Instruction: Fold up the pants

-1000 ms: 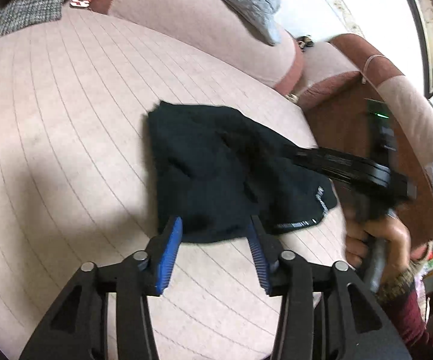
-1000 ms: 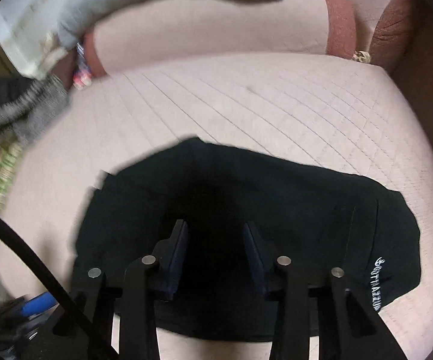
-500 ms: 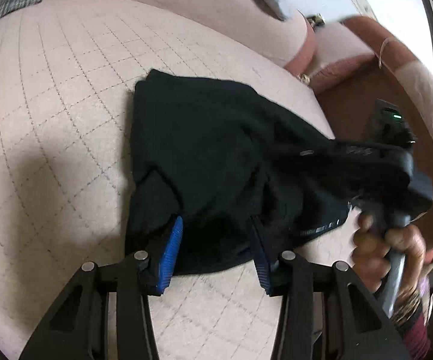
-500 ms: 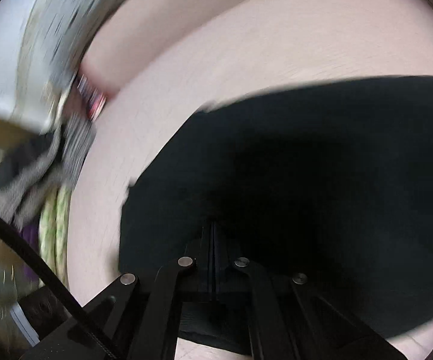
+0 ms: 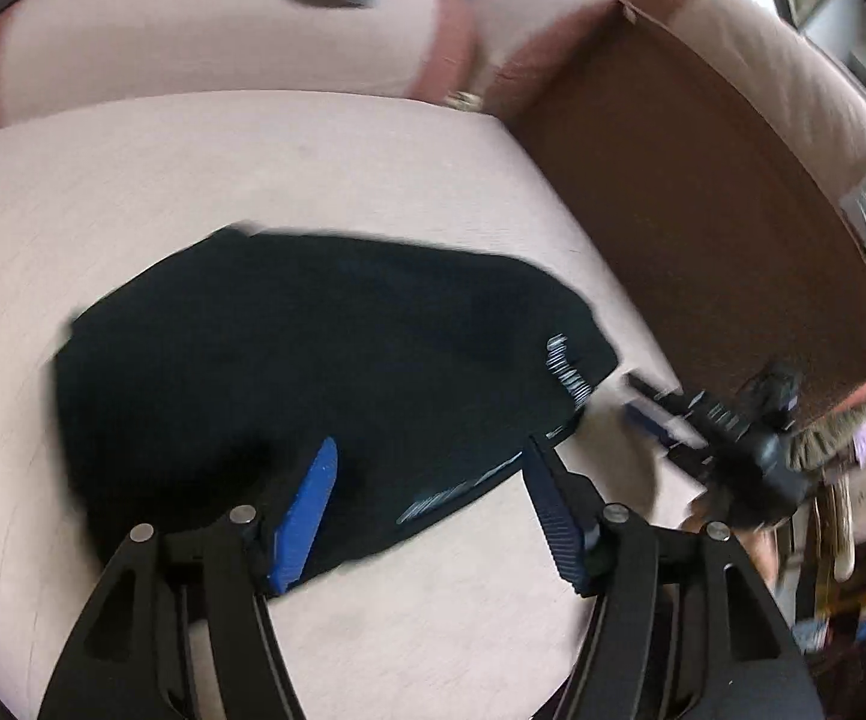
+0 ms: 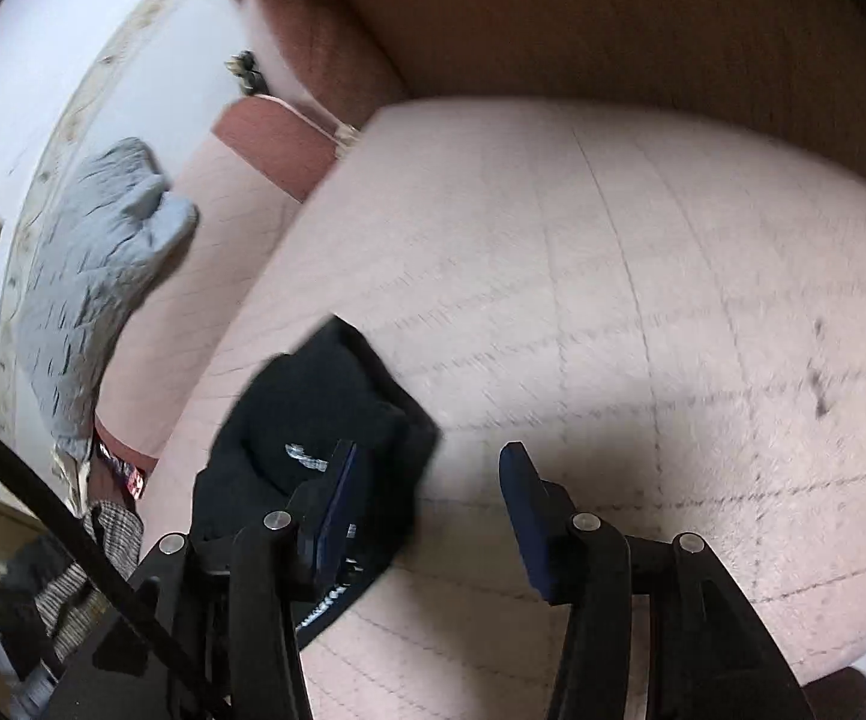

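Note:
The black pants (image 5: 324, 360) lie folded into a compact bundle on the pink quilted sofa seat (image 5: 252, 168). White lettering shows near their right edge. My left gripper (image 5: 426, 510) is open and empty, its blue pads (image 5: 306, 510) just above the bundle's near edge. My right gripper (image 6: 426, 522) is open and empty, beside the right end of the pants (image 6: 324, 420), over bare cushion (image 6: 643, 300). The right gripper also shows in the left wrist view (image 5: 709, 426), off the pants' right end.
The sofa back (image 5: 192, 42) and a brown armrest (image 5: 703, 192) border the seat. A grey quilted cloth (image 6: 90, 264) hangs over the sofa back. A checked garment (image 6: 102, 552) and clutter lie at the left end.
The right gripper was shut on the pants half a second ago; it has let go, opened and pulled away to the right. The left gripper swung over the bundle's near edge.

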Available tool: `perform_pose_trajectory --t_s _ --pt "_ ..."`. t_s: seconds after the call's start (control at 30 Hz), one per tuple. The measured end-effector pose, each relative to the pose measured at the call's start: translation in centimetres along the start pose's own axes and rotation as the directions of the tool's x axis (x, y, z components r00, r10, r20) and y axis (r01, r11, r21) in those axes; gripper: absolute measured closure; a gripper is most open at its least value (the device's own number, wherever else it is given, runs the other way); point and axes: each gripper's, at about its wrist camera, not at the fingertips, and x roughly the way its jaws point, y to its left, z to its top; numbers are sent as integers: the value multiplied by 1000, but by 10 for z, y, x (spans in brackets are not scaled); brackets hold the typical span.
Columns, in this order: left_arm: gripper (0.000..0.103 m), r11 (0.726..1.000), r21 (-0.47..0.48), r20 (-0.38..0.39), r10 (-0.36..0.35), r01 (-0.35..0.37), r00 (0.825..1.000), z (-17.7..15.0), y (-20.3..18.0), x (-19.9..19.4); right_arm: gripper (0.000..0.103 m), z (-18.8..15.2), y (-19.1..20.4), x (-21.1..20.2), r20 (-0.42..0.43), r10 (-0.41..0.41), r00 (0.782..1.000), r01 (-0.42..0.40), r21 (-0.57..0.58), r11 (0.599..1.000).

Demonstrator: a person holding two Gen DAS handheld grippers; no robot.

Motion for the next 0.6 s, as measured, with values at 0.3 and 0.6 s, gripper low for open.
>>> perform_pose_trajectory --t_s 0.3,0.6 --pt "39 989 144 -127 -14 32 992 104 -78 119 45 -16 19 41 -3 87 996 -87 -136 987" --pt "39 949 313 -324 64 43 944 112 -110 224 44 -24 51 70 -58 116 992 -128 -285 950"
